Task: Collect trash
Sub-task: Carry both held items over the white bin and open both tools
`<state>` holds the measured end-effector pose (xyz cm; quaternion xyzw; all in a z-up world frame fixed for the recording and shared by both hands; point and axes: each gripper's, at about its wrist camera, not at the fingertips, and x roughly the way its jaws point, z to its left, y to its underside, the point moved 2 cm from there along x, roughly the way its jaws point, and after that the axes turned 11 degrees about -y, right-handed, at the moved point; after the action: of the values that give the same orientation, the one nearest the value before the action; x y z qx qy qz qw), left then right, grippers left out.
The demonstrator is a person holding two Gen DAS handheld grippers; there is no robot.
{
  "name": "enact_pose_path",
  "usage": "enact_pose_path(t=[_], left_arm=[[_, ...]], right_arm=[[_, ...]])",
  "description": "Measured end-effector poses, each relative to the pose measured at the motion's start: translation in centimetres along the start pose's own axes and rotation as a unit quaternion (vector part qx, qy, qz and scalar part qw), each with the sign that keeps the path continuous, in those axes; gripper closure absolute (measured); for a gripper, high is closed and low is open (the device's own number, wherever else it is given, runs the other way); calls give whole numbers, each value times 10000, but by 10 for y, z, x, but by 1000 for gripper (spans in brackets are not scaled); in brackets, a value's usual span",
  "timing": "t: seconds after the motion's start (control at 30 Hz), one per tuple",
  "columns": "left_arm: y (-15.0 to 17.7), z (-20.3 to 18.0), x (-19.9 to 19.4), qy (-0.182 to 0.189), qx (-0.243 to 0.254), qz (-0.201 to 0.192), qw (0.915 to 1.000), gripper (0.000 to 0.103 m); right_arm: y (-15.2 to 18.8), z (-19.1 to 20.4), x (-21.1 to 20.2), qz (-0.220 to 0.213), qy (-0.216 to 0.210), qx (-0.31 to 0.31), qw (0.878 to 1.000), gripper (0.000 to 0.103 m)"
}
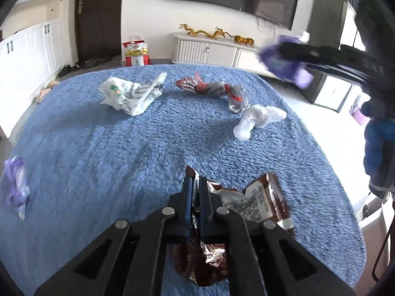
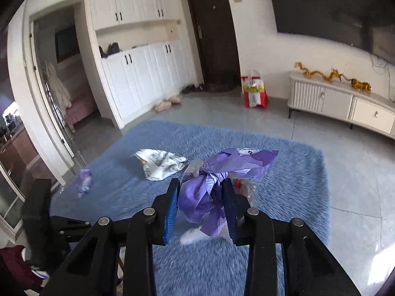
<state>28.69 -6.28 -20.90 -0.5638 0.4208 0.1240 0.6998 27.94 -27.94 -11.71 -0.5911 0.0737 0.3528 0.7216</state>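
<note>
Left gripper is clamped tight on a brown snack wrapper, holding just one thin edge, so most of it flops loose and could tear free or slide out. Right gripper pinches a crumpled purple wrapper, raised above the blue rug; that bunched-up grip looks sloppy too. Both point downward at a slant. White wrapper, dark red wrapper, and a white tissue wad lie farther across the rug.
</note>
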Motion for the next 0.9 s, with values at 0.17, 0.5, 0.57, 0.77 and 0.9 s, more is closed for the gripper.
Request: enact_pose_path(t=[0.17, 0.5, 0.57, 0.77, 0.9], left_arm=[[3, 7, -44, -110, -196, -206, 9995, 99], [15, 17, -124, -407, -626, -511, 9959, 99], [18, 16, -136, -453, -669, -542, 9953, 99], [19, -4, -166, -526, -688, -710, 9937, 99], [14, -25, -185, -589, -592, -862, 9928, 99]], right_arm=[[18, 18, -53, -106, 110, -33, 9999, 69], [67, 37, -146, -307, 297, 123, 9990, 69], [76, 35, -162, -358, 352, 184, 9986, 69], [104, 19, -210, -559, 478, 483, 9961, 69], [120, 7, -236, -685, 543, 627, 9942, 69]])
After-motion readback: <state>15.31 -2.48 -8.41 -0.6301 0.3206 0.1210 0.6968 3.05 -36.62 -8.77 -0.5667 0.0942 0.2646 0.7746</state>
